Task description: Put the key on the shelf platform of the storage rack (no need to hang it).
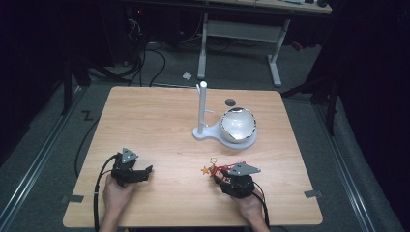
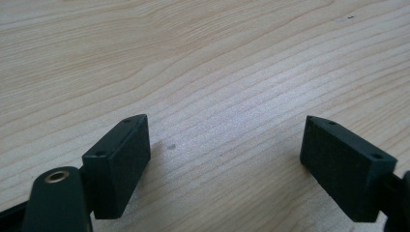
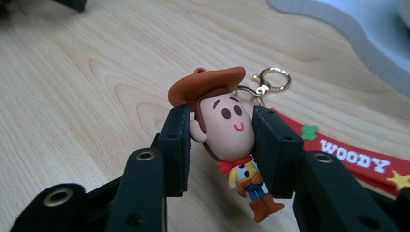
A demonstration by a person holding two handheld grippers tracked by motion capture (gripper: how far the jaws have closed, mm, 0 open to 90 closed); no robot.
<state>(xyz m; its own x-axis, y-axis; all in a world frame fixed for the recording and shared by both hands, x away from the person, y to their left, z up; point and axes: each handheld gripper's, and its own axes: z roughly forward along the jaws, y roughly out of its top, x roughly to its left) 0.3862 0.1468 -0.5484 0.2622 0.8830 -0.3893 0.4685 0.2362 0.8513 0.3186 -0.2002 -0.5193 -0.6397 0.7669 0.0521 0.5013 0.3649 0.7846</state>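
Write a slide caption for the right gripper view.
Right gripper shut on a cowboy keychain figure by its head, red strap trailing on the wooden table.

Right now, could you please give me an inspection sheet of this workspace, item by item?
Surface: light wooden table, bare grain under the left gripper.
Job's things: cowboy keychain figure with gold clasp and red strap; white stand with an upright post, its base holding a shiny round bowl.
Clutter: small dark round spot on the table behind the bowl.
Grippers: left gripper open, holding nothing; right gripper shut on the figure's head.
Cables: one black cable trails from the left gripper; more lie on the floor beyond the table.
Surroundings: dark room, grey floor, white-legged desk behind.
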